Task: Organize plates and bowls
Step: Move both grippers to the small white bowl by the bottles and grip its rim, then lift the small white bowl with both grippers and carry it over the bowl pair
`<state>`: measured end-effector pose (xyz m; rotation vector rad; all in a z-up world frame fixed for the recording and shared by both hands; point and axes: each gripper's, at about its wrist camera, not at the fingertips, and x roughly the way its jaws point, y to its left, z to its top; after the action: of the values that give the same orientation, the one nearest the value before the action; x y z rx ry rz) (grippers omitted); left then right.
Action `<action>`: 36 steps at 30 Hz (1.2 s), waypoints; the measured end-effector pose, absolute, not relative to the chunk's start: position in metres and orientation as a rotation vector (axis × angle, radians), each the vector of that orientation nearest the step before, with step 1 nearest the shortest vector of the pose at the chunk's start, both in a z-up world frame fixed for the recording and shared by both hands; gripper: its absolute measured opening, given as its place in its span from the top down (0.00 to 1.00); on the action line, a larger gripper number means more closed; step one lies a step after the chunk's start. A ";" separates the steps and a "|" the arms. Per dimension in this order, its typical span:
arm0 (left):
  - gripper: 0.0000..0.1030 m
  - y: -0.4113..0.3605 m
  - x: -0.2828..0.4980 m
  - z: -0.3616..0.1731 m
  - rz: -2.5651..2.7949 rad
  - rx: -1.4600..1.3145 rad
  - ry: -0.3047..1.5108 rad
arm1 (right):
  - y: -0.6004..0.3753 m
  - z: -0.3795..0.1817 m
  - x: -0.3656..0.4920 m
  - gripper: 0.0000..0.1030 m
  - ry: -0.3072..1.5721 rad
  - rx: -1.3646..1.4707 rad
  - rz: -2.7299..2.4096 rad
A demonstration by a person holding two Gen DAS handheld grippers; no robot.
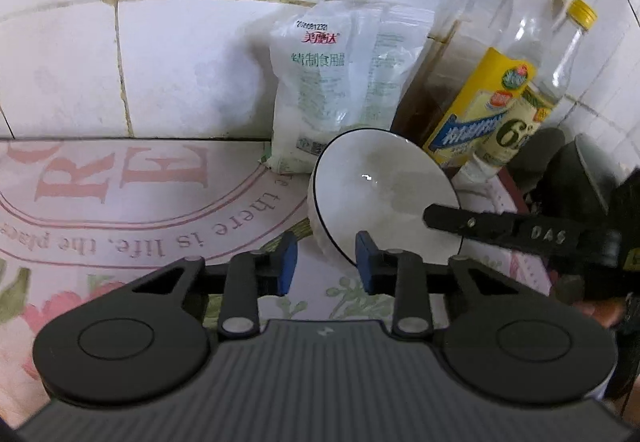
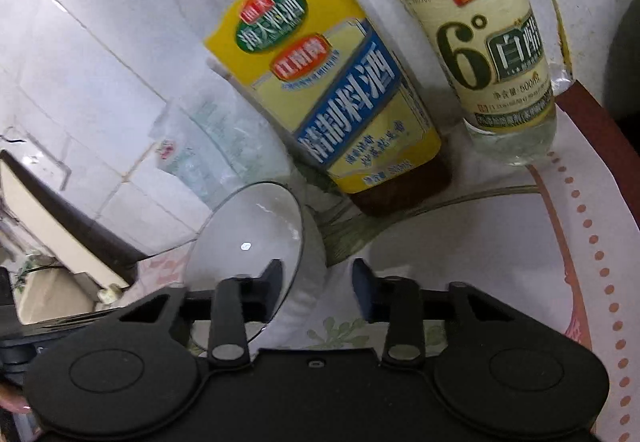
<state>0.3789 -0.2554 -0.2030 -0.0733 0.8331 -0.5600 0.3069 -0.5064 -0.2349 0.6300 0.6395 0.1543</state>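
A white bowl point(image 1: 380, 182) with a thin dark rim stands tilted on the flowered tablecloth point(image 1: 120, 202), its mouth turned up and to the right. My left gripper point(image 1: 326, 262) straddles the bowl's near-left rim, one blue pad inside and one outside, shut on the wall. From the right, a black finger point(image 1: 460, 220) of my right gripper lies across the inside of the bowl. In the right wrist view the bowl point(image 2: 256, 234) sits low and left. My right gripper point(image 2: 316, 274) has one finger inside and one outside the rim, shut on it.
A white salt bag point(image 1: 332, 82) leans on the tiled wall point(image 1: 180, 62) just behind the bowl. A yellow-labelled cooking wine bottle point(image 2: 332, 102) and a vinegar bottle point(image 2: 492, 54) stand close beside it. The dark red table edge point(image 2: 592, 114) runs at the right.
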 end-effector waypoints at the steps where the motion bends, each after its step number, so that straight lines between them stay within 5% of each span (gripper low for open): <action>1: 0.72 -0.257 0.378 -0.204 -0.542 -0.098 0.840 | -0.505 -0.235 0.308 0.75 0.639 0.635 0.152; 21: 0.82 -0.273 0.353 -0.202 -0.447 -0.139 0.818 | -0.477 -0.226 0.331 0.85 0.730 0.547 0.048; 36: 0.83 -0.251 0.273 -0.135 -0.530 -0.120 0.779 | -0.481 -0.171 0.224 0.85 0.575 0.636 0.066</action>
<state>0.2725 -0.2508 -0.1345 -0.1205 0.7786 -0.5300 0.2237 -0.4812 -0.1707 0.6358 0.5750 0.0656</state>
